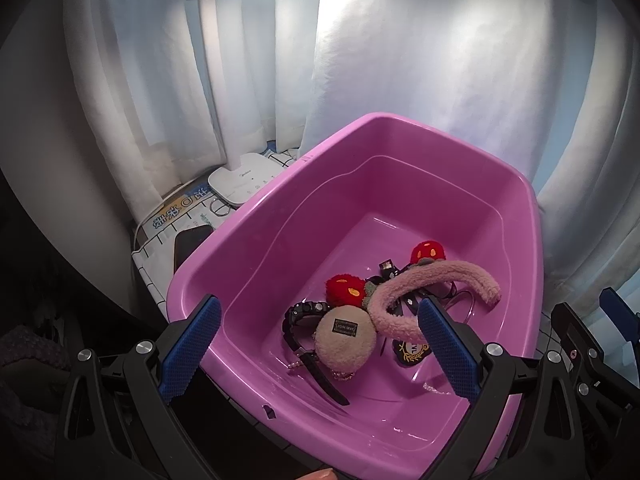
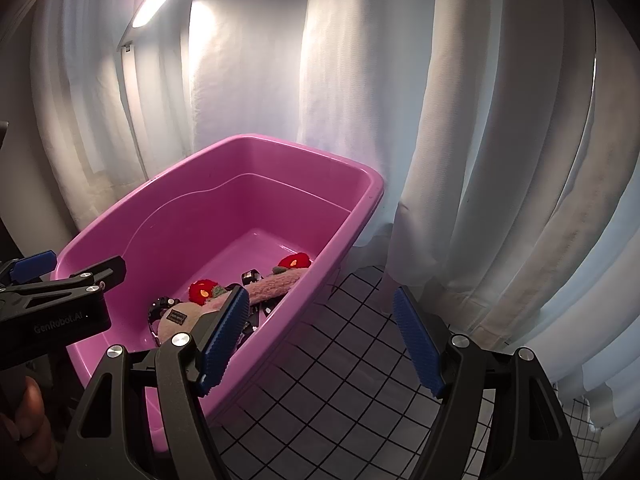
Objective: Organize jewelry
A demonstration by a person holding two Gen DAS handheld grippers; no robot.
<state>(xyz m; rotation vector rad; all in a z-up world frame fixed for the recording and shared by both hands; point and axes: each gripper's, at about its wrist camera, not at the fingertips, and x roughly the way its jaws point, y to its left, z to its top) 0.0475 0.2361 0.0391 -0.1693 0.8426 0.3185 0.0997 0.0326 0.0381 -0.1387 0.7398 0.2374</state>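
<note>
A pink plastic tub holds a pile of accessories: a fuzzy pink headband with red plush flowers, a round beige plush pouch, a black beaded band and a thin chain. My left gripper is open and empty, its fingers hanging over the tub's near edge above the pile. My right gripper is open and empty, just right of the tub, over the grid-patterned cloth. The pile also shows in the right wrist view.
A white desk lamp stands behind the tub's left corner, with a dark phone and a thin ring on the cloth beside it. White curtains hang close behind. Grid cloth lies right of the tub.
</note>
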